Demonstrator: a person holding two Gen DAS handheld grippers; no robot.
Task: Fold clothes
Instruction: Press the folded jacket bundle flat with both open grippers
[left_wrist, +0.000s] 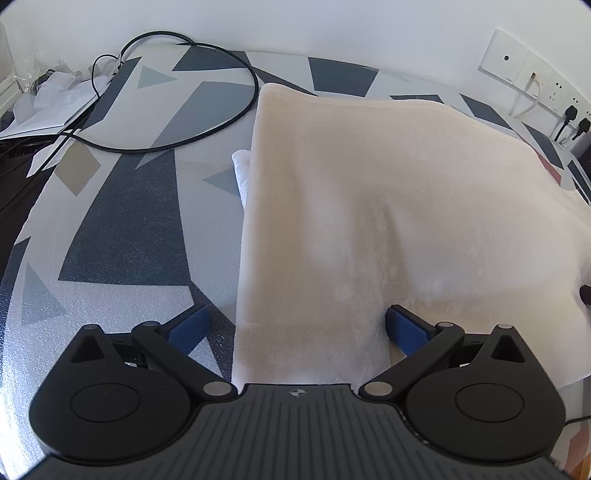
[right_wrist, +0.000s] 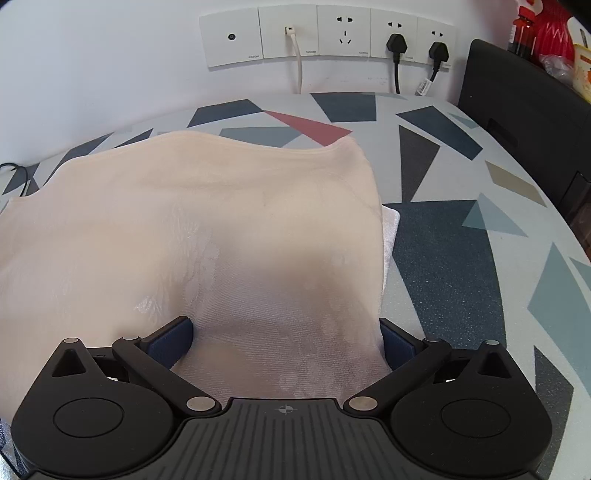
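Note:
A cream-coloured garment (left_wrist: 369, 192) lies spread on the patterned table; it also shows in the right wrist view (right_wrist: 207, 221). My left gripper (left_wrist: 297, 326) is open, its blue pads (left_wrist: 190, 326) wide apart over the garment's near left corner. My right gripper (right_wrist: 286, 338) is open, its blue pads (right_wrist: 173, 341) spread over the garment's near right corner. A white cloth (left_wrist: 242, 173) peeks out from under the garment's left side and shows at its right edge in the right wrist view (right_wrist: 389, 236).
A black cable (left_wrist: 207, 122) loops on the table (left_wrist: 122, 229) at the far left, next to papers and plastic (left_wrist: 48, 99). Wall sockets with plugs (right_wrist: 397, 44) sit behind the table. A black box (right_wrist: 517, 110) stands at the far right edge.

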